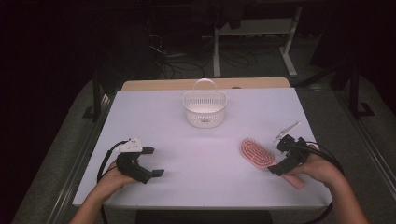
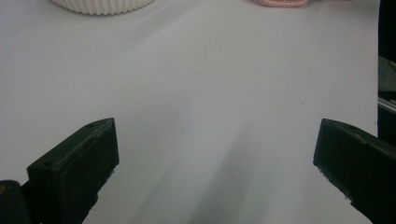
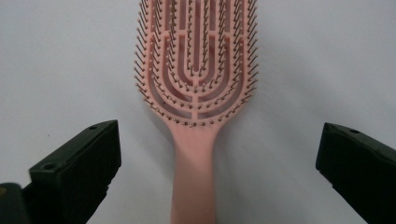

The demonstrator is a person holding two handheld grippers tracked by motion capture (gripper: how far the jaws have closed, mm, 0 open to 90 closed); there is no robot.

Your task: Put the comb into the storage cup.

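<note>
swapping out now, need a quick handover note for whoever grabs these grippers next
Right gripper: open, over the handle of the pink hairbrush, fingers either side of it, not closed on it.
Left gripper: open, holding nothing, near the front left of the table.
Hairbrush lies bristles up at the table's right, handle toward the person. White basket stands at the far middle, seemingly with nothing in it.
Done: right gripper lined up on the handle.
Left: probably close on the handle, lift, and put the brush in the basket.

High view: above my side, facing forward and down on the table (image 1: pixel 205 154).
My right gripper view: close along the hairbrush (image 3: pixel 196 84).
Shared: hairbrush, tabletop.
</note>
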